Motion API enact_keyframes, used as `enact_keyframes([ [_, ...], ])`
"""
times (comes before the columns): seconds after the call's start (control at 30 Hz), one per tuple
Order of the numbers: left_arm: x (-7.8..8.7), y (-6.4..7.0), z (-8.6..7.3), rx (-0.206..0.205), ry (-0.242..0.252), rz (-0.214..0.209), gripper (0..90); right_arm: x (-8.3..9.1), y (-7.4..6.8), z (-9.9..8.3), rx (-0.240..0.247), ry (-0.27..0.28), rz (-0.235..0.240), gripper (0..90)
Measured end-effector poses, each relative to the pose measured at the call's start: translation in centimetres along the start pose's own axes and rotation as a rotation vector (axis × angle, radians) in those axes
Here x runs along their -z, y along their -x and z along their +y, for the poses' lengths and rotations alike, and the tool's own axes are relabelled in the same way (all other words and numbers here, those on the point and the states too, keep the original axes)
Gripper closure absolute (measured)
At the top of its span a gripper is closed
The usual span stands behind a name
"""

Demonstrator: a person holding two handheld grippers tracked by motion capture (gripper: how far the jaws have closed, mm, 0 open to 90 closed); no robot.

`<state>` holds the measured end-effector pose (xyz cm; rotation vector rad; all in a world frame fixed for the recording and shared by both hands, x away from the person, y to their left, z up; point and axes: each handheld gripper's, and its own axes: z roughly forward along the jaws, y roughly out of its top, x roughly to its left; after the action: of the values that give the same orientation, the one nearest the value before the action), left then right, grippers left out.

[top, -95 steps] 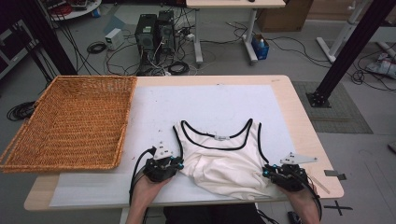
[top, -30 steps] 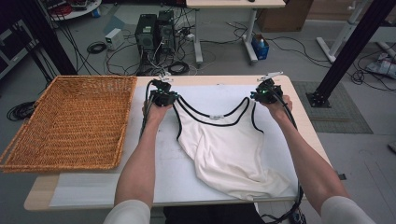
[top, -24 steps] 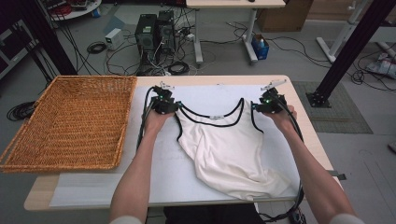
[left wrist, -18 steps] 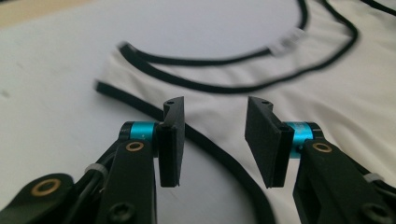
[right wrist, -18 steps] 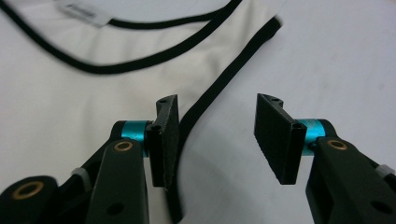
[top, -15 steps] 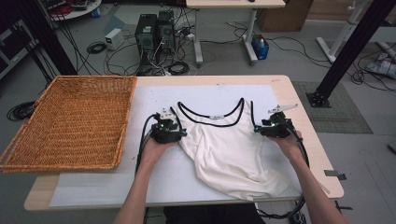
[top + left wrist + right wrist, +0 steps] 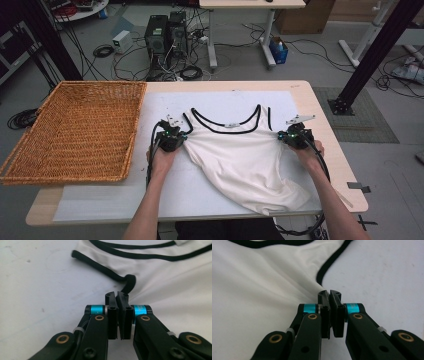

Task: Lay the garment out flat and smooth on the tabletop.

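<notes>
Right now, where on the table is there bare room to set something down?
Free: the mat strip between basket and tank top, and the strip beyond its neckline. Crowded: both armholes, where left gripper and right gripper pinch.

Each black gripper is showing the same build. The left gripper (image 7: 117,295) is carrying two flat black fingers (image 7: 111,312) on bright blue anodised collars, with brass-coloured rivets along its black linkage arms and a white zip tie at one side. The right gripper (image 7: 329,293) is wearing matching blue collars, brass rivets and dark screws. From above, a grey three-cornered plate is sitting on each, small green lights are glowing, and black cables are trailing back along the person's bare, unsleeved forearms.
</notes>
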<state>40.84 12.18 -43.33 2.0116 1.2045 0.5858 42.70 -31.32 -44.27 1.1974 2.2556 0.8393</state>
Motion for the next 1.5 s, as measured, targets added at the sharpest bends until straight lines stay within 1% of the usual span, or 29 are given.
enact_keyframes([
  [0.03,0.1,0.1,0.1,0.0,0.008,-0.015,86.4,0.0,0.0,0.0,-0.008,-0.002,0.002,84.1],
  [0.07,0.3,0.4,0.2,-0.004,0.017,-0.015,84.0,0.1,0.0,0.0,-0.007,0.003,0.006,75.0],
  [0.1,0.6,0.8,0.3,-0.014,0.023,0.002,74.5,0.4,-0.2,0.0,-0.012,0.005,0.007,67.3],
  [0.13,1.0,1.2,0.2,-0.022,0.033,0.007,64.2,0.8,-0.4,0.0,-0.018,0.001,0.012,64.5],
  [0.17,1.6,1.7,0.1,-0.02,0.047,0.0,59.0,1.5,-0.6,-0.2,-0.017,0.014,0.017,59.9],
  [0.23,2.8,2.7,-0.6,-0.009,0.083,-0.03,58.6,3.1,-1.0,-0.8,-0.049,0.059,0.026,52.5],
  [0.3,3.7,3.8,-1.6,0.018,0.093,-0.057,54.9,5.0,-1.9,-2.0,-0.081,0.11,0.062,50.0],
  [0.37,4.3,4.8,-2.6,0.039,0.078,-0.089,52.1,6.5,-3.2,-3.3,-0.075,0.136,0.097,47.7],
  [0.43,4.4,5.9,-3.5,0.041,0.071,-0.109,50.7,7.5,-4.8,-4.3,-0.059,0.133,0.146,44.0],
  [0.5,4.3,6.8,-4.0,0.038,0.076,-0.116,48.5,8.0,-6.3,-5.2,-0.024,0.125,0.173,42.8],
  [0.57,3.8,7.7,-4.4,0.011,0.06,-0.129,48.5,8.4,-7.9,-5.9,-0.016,0.105,0.2,42.8],
  [0.63,3.3,8.3,-4.8,-0.024,0.032,-0.139,48.7,8.4,-9.1,-6.4,0.019,0.082,0.222,47.5],
  [0.67,3.2,8.5,-4.9,-0.029,0.035,-0.147,49.8,8.3,-9.7,-6.7,0.038,0.068,0.224,50.8],
  [0.7,3.2,8.4,-4.8,-0.036,0.036,-0.16,54.8,8.0,-10.0,-7.0,0.054,0.055,0.229,59.1],
  [0.73,3.2,8.3,-4.7,-0.038,0.038,-0.177,62.5,7.8,-10.4,-7.3,0.065,0.059,0.22,64.0],
  [0.77,3.2,8.2,-4.7,-0.059,0.036,-0.177,70.1,7.8,-10.6,-7.5,0.074,0.085,0.206,74.1],
  [0.8,3.2,8.1,-4.5,-0.068,0.035,-0.181,78.0,7.8,-10.5,-7.5,0.08,0.091,0.2,80.5],
  [0.83,3.2,7.7,-4.3,-0.058,0.033,-0.187,81.6,7.8,-10.3,-7.4,0.081,0.098,0.192,84.6],
  [0.9,3.2,6.9,-3.7,-0.049,0.045,-0.156,83.6,7.8,-9.5,-7.1,0.07,0.117,0.153,87.2],
  [0.93,3.2,6.4,-3.4,-0.029,0.061,-0.136,83.7,7.9,-9.0,-6.8,0.056,0.125,0.133,88.2],
  [1.0,3.2,5.5,-2.6,-0.005,0.08,-0.099,83.8,7.9,-7.8,-6.2,0.038,0.136,0.071,88.6],
  [1.03,3.2,5.1,-2.2,0.004,0.082,-0.097,83.7,7.7,-7.2,-5.9,0.029,0.13,0.043,88.5],
  [1.1,3.2,5.0,-1.9,0.018,0.094,-0.106,79.7,7.2,-6.2,-5.6,0.008,0.113,0.008,82.1],
  [1.17,3.8,5.5,-1.9,0.018,0.103,-0.088,62.3,7.1,-5.7,-5.7,-0.007,0.105,0.013,70.4],
  [1.2,4.2,5.7,-2.1,0.02,0.118,-0.103,57.0,7.4,-5.8,-6.0,-0.024,0.117,0.011,63.6],
  [1.27,5.4,6.6,-2.8,0.032,0.155,-0.136,53.3,8.3,-6.2,-6.6,-0.049,0.147,0.019,51.5],
  [1.33,6.4,7.8,-3.6,0.037,0.176,-0.187,50.8,9.4,-6.8,-7.4,-0.06,0.164,0.019,47.9],
  [1.43,7.1,9.7,-4.7,0.047,0.166,-0.239,48.3,10.9,-7.9,-8.7,-0.068,0.179,0.019,42.5],
  [1.5,7.0,10.9,-5.3,0.03,0.149,-0.25,48.0,11.7,-8.3,-9.6,-0.072,0.181,0.018,41.7],
])
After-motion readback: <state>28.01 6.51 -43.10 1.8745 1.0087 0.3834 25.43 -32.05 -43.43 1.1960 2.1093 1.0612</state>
